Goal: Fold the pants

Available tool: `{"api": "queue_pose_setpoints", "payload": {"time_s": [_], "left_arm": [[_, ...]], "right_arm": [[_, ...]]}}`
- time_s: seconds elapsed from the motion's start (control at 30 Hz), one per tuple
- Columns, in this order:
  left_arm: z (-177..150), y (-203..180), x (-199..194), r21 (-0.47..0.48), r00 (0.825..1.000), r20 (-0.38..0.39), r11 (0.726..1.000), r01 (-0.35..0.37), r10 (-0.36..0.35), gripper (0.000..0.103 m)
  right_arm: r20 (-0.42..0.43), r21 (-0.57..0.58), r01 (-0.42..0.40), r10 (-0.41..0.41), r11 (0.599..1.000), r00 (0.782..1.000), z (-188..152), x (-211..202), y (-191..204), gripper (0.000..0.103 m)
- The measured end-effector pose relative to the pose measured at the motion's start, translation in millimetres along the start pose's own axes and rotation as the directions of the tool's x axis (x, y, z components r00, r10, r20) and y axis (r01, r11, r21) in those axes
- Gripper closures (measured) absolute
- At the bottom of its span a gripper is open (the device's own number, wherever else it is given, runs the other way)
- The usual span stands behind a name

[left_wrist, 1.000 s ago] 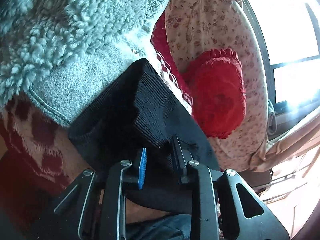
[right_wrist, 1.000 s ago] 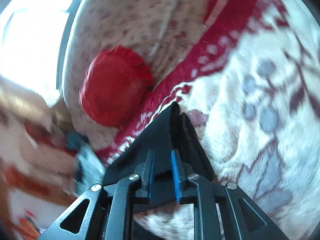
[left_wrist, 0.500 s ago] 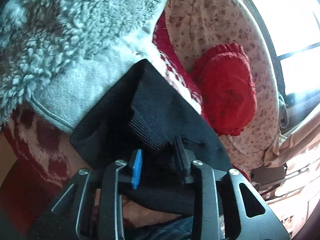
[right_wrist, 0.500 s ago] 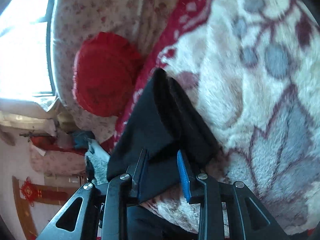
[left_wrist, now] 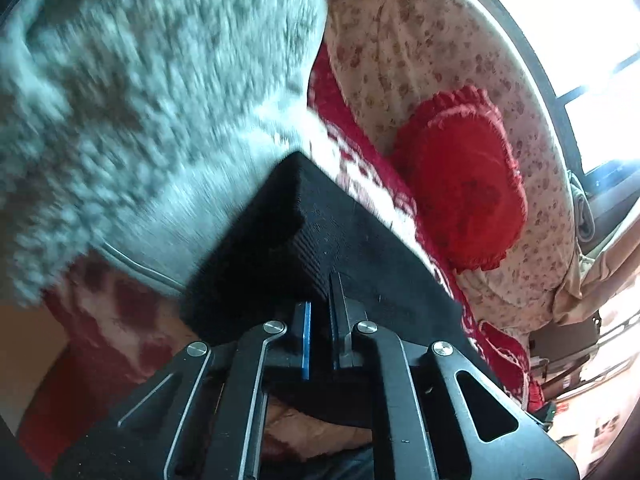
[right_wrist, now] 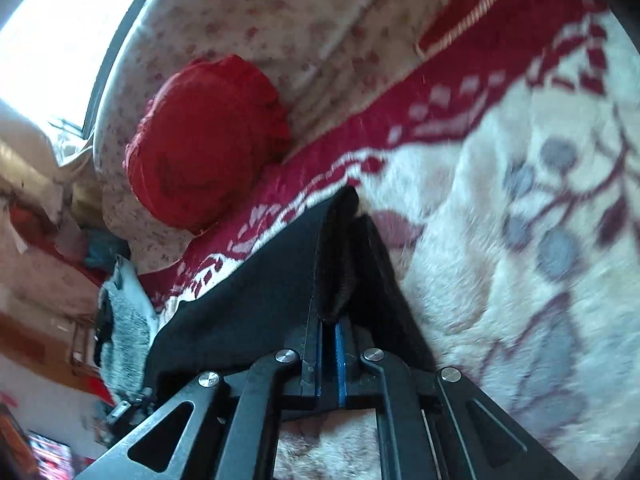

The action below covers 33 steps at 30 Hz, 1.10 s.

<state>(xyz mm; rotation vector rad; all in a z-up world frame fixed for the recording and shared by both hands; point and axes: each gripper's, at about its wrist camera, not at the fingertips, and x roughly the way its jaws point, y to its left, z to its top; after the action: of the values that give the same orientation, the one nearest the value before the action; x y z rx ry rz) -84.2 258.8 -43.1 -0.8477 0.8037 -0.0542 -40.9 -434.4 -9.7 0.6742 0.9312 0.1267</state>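
The black pants (left_wrist: pixel 320 232) lie on a patterned red and cream blanket (right_wrist: pixel 500 240). My left gripper (left_wrist: pixel 320 300) is shut on a ribbed black edge of the pants, its jaws nearly together with cloth between them. My right gripper (right_wrist: pixel 330 320) is shut on another black fold of the pants (right_wrist: pixel 280 280), which stands up between its blue pads. The pants stretch between the two grippers.
A fluffy grey-white fleece garment (left_wrist: pixel 140 100) lies close on the left of the left gripper. A round red cushion (left_wrist: pixel 460 192) leans on a floral pillow (left_wrist: pixel 420 40); the cushion shows in the right view too (right_wrist: pixel 204 140). A bright window is behind.
Both grippers were open around the black cloth half a second ago and have now closed on it. The left view has moved closer to the fleece.
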Motion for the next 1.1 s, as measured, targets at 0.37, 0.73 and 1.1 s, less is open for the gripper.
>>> {"api": "queue_pose_setpoints", "payload": {"time_s": [0.37, 0.73, 1.1], "left_arm": [[-23.0, 10.0, -17.0, 0.078, 0.999, 0.002, 0.996, -0.034, 0.034, 0.099], [-31.5, 15.9, -18.5, 0.097, 0.998, 0.015, 0.993, -0.059, 0.058, 0.099], [-33.9, 31.5, -18.7, 0.069, 0.998, 0.002, 0.995, -0.068, 0.068, 0.099]], "right_arm": [[-0.020, -0.097, 0.142, -0.145, 0.985, 0.989, -6.5, -2.6, 1.2, 0.099], [-0.001, -0.061, 0.113, -0.113, 0.992, 0.994, -21.2, -21.3, -7.0, 0.099], [-0.001, -0.017, 0.111, -0.111, 0.994, 0.994, -20.5, -27.0, -18.5, 0.099]]}}
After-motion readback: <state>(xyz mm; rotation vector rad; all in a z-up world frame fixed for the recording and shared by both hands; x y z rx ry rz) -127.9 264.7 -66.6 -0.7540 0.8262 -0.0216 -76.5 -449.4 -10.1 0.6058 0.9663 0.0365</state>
